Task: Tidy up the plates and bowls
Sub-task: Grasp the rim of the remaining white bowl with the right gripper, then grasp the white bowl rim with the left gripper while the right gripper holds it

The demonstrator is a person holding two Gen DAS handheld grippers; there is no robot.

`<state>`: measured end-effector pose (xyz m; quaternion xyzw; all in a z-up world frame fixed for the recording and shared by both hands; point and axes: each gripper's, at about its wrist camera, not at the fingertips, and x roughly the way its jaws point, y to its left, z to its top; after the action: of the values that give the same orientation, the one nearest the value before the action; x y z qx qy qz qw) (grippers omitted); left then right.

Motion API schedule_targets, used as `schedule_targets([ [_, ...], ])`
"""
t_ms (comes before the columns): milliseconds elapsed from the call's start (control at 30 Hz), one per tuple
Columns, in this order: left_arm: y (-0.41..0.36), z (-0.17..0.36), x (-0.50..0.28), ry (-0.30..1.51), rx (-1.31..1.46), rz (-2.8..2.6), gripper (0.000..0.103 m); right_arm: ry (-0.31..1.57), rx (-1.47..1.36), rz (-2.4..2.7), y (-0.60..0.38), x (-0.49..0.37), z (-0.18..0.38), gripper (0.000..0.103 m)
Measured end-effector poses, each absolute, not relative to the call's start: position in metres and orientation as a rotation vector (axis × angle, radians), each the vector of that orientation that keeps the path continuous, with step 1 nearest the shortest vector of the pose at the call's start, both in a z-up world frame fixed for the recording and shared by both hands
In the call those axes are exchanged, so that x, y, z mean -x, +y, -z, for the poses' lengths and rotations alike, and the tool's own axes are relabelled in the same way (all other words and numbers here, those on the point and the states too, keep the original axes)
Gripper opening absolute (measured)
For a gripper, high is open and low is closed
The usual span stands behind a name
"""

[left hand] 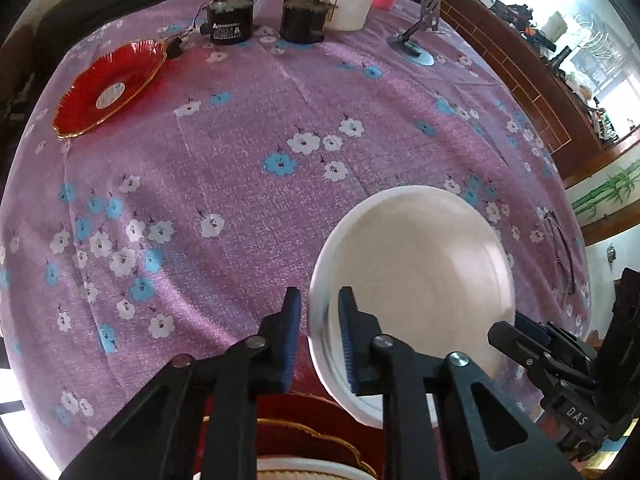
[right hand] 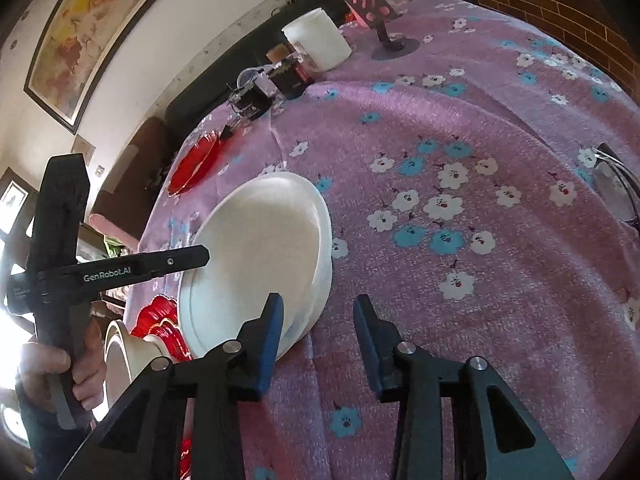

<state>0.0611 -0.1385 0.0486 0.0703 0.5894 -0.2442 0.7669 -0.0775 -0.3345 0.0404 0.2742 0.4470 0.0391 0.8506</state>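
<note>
Left claw pinching smooth white plate rim

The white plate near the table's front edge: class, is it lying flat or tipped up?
Tipped up. The white plate stands on edge, its face turned sideways, rim between the left hand-held gripper's fingers above the tablecloth.

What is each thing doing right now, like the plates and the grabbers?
Round white plate: tilted up on edge, rim pinched.
Left gripper: shut on the white plate's rim.
Right gripper: open, holding nothing.
Scalloped red glass plate: lying flat on the cloth.
</note>
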Motion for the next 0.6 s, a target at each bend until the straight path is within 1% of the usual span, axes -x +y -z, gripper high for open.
schedule_targets([
  [100, -0.141, -0.047, -0.059, 1.283, -0.147, 0.550, 0.009, 0.931, -0.572, -0.086, -0.334, 0.077, -0.040, 0.016],
  [367, -0.147, -0.066, -0.041, 1.218, -0.169, 0.572, 0.009, 0.890, -0.555, -0.066, -0.339, 0.087, -0.048, 0.014],
  [600, -0.149, -0.085, -0.018, 1.159, -0.154, 0.608, 0.009, 0.807, -0.542, -0.065, -0.343, 0.113, -0.074, 0.014],
])
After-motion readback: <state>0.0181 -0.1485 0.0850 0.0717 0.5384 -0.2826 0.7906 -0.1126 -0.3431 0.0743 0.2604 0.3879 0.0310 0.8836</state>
